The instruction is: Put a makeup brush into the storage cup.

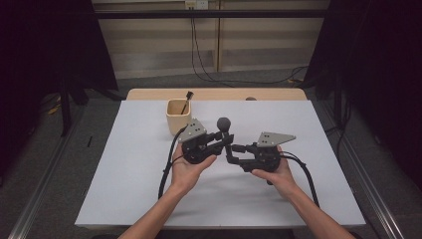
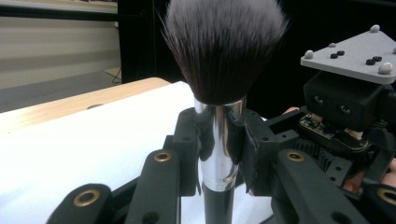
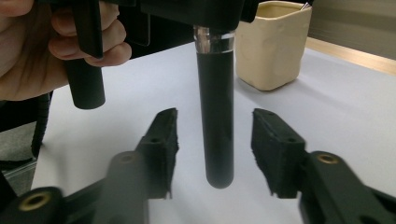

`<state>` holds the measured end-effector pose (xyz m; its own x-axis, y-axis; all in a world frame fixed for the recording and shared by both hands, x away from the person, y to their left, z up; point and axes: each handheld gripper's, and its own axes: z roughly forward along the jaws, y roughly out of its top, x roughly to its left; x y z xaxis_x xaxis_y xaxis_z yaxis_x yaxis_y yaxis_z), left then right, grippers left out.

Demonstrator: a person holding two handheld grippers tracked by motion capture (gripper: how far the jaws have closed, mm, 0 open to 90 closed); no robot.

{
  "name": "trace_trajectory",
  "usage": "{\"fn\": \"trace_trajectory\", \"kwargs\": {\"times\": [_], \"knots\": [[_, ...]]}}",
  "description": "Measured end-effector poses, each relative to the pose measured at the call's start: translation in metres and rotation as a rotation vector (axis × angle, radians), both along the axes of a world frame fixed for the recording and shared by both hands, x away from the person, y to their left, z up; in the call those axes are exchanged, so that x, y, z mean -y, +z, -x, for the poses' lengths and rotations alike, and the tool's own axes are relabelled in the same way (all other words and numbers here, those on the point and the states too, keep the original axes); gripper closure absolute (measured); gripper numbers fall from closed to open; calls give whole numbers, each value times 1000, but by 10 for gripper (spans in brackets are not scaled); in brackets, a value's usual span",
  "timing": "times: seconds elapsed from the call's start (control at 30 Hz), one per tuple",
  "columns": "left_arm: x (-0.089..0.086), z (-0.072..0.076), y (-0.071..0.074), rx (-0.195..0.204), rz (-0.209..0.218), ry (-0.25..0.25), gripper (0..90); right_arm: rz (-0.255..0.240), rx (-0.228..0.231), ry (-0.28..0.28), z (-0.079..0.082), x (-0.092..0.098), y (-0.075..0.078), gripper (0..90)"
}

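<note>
A makeup brush (image 1: 224, 123) with a dark fluffy head, silver ferrule and black handle stands upright above the middle of the white table. My left gripper (image 1: 228, 138) is shut on its ferrule (image 2: 219, 140), with the bristles (image 2: 224, 46) rising above the jaws. In the right gripper view the black handle (image 3: 215, 84) hangs down between the pads of my right gripper (image 3: 215, 119). Those jaws stand apart, with a gap on each side of the handle. Both grippers (image 1: 233, 152) meet tip to tip over the table.
A cream square cup (image 1: 178, 115) with a thin dark-tipped tool (image 1: 187, 99) in it stands just behind the left gripper, also in the right gripper view as the cup (image 3: 273, 44). The white sheet (image 1: 149, 174) covers a wooden table. Cables trail from both grippers.
</note>
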<state>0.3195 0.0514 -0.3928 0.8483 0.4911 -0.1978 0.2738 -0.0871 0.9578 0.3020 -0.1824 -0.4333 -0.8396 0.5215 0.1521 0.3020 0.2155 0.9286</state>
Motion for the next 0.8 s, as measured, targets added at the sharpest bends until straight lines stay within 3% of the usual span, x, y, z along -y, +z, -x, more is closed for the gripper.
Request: {"fn": "trace_trajectory", "kwargs": {"times": [0.3, 0.53, 0.8], "knots": [[-2, -1, 2, -3, -1, 1, 709, -15, -10, 1, 0, -2, 1, 231], [-4, -2, 3, 1, -5, 5, 709, -23, -8, 26, 0, -1, 2, 117], [-5, -2, 2, -3, -12, 11, 709, -27, -13, -4, -2, 6, 4, 102]]}}
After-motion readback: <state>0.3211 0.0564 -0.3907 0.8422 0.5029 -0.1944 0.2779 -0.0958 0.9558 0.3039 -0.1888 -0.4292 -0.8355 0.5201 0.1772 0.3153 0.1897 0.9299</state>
